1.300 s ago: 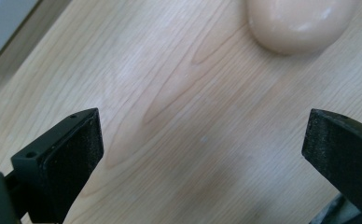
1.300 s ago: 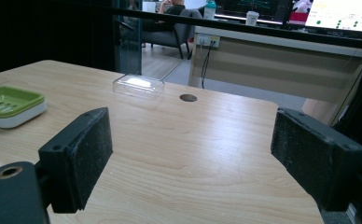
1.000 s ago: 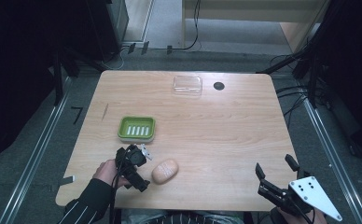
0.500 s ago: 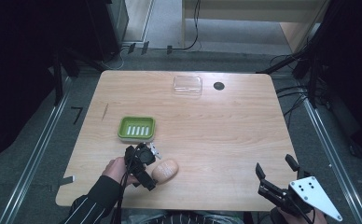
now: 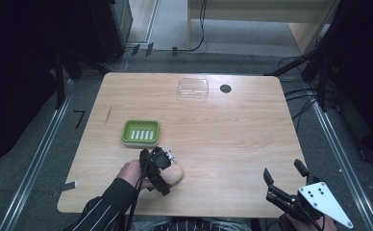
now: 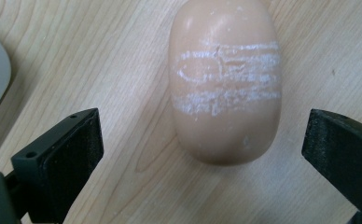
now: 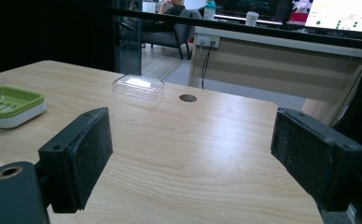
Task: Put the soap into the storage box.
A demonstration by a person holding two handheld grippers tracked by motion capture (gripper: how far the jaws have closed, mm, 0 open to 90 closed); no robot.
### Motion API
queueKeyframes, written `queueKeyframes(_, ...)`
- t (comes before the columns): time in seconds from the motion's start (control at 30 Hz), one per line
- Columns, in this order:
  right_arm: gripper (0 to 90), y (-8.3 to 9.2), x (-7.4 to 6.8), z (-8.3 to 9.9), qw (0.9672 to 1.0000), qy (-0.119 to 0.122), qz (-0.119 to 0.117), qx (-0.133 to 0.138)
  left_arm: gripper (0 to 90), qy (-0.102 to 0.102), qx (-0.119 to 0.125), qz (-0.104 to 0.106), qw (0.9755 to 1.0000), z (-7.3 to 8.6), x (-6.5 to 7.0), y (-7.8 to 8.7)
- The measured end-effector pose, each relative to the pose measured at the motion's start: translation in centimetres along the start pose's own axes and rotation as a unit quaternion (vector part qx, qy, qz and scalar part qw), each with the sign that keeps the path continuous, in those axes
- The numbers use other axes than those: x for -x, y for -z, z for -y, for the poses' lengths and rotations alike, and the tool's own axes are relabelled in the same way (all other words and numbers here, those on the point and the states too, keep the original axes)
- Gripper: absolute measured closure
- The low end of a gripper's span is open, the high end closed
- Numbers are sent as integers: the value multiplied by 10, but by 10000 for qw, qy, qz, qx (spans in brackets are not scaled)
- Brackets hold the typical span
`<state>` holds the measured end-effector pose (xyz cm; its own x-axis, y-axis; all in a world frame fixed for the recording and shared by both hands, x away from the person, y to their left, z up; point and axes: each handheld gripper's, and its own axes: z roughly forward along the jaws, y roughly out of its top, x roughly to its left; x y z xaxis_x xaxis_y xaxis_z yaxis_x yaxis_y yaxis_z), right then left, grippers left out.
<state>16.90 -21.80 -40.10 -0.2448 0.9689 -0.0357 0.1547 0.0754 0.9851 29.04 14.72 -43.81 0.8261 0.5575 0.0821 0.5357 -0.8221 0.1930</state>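
A peach-coloured oval soap bar (image 6: 226,79) with white scuff lines lies on the wooden table (image 5: 232,139). My left gripper (image 6: 202,158) hangs open right over it, one jaw on each side, neither touching. In the high view the left gripper (image 5: 161,169) covers part of the soap bar (image 5: 176,175) near the front left. A green soap dish (image 5: 140,132) with a white slotted insert sits just behind it. My right gripper (image 5: 283,180) stands open at the front right edge with nothing between its jaws; the right gripper (image 7: 191,158) faces across the table.
A clear plastic lid (image 5: 193,88) lies at the back centre, beside a dark round hole (image 5: 225,88) in the tabletop. The green soap dish (image 7: 9,105) and clear lid (image 7: 138,86) show in the right gripper view. Dark floor and cables surround the table.
My left gripper has moved right and come over the soap bar, partly covering it. The right gripper has stayed put.
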Motion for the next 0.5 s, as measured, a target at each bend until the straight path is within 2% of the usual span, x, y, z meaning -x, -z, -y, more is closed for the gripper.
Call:
queueKeyframes(0.13,133,0,0,0,10000,-2,0,0,0,-56,-47,3,10000,-5,2,-2)
queueKeyframes(0.5,133,0,0,0,10000,1,-7,-4,8,32,-54,-125,9999,-14,4,-9)
